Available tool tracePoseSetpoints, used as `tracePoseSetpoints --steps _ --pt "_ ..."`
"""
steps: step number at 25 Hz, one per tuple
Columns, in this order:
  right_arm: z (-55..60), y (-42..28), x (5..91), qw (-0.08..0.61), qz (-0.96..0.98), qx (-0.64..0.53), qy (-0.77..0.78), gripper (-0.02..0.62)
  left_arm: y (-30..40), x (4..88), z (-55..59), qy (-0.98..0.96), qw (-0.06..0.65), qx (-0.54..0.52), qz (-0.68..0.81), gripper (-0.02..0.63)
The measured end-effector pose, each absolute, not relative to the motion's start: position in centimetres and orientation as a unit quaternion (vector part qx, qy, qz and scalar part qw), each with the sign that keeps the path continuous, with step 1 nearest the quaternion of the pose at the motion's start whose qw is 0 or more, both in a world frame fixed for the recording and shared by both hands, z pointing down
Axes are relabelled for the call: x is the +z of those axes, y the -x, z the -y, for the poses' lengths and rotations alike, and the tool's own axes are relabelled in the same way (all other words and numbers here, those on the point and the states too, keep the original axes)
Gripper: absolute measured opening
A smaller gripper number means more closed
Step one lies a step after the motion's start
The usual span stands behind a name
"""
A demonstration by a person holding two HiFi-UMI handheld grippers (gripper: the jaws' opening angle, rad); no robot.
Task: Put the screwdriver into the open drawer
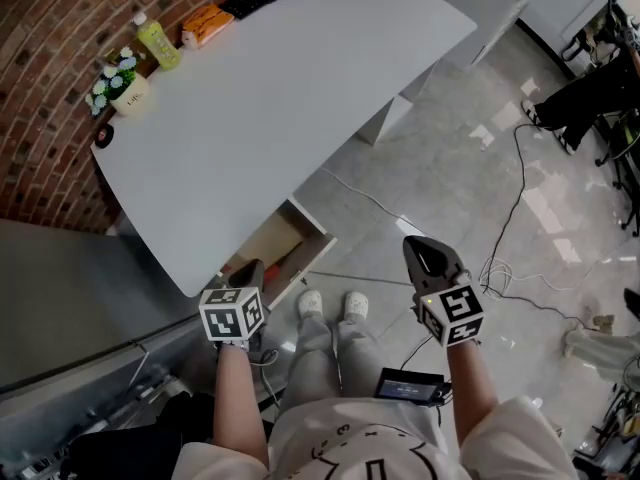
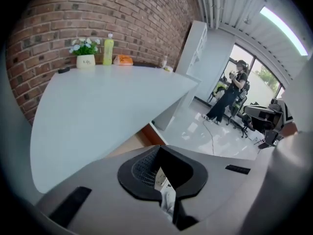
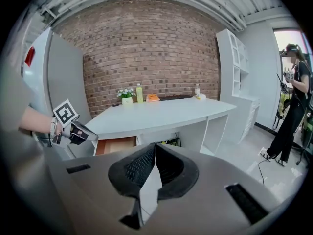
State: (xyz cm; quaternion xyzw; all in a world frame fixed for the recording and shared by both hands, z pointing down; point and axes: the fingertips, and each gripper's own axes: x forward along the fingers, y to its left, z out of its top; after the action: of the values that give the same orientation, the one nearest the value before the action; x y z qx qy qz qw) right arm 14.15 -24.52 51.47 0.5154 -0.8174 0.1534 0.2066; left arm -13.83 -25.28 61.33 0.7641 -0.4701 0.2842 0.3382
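The open drawer (image 1: pixel 268 242) juts from under the white table (image 1: pixel 270 98), its wooden inside showing (image 3: pixel 115 145) (image 2: pixel 138 140). I cannot pick out a screwdriver in any view. My left gripper (image 1: pixel 250 272) hangs just in front of the drawer, below the table's near edge. Its jaws are shut with nothing between them (image 2: pixel 159 148). My right gripper (image 1: pixel 418 248) is held over the floor to the right of the drawer, also shut and empty (image 3: pixel 155 145). The right gripper view shows the left gripper (image 3: pixel 80 133) beside the drawer front.
A green bottle (image 1: pixel 158 40), a flower pot (image 1: pixel 120 83), an orange packet (image 1: pixel 205 23) and a small black object (image 1: pixel 103 135) stand along the table's back by the brick wall. A grey cabinet (image 1: pixel 60 298) is at the left. Cables (image 1: pixel 510 268) cross the floor. A person (image 3: pixel 293 97) stands at right.
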Motion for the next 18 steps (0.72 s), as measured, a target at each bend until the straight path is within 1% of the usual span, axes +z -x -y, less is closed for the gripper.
tracePoseSetpoints --steps 5,12,18 --pt "24.7 -14.8 48.0 0.194 0.815 0.141 -0.528 0.018 14.6 56.6 26.7 -0.776 0.314 0.253 0.486 0.011" --pt "24.7 -14.4 44.0 0.179 0.816 0.122 -0.536 0.018 14.4 50.9 27.0 -0.801 0.259 0.22 0.493 0.011" --pt "25.1 -13.9 40.3 0.155 0.822 0.081 -0.542 0.018 14.6 46.0 27.6 -0.812 0.222 0.174 0.511 0.011"
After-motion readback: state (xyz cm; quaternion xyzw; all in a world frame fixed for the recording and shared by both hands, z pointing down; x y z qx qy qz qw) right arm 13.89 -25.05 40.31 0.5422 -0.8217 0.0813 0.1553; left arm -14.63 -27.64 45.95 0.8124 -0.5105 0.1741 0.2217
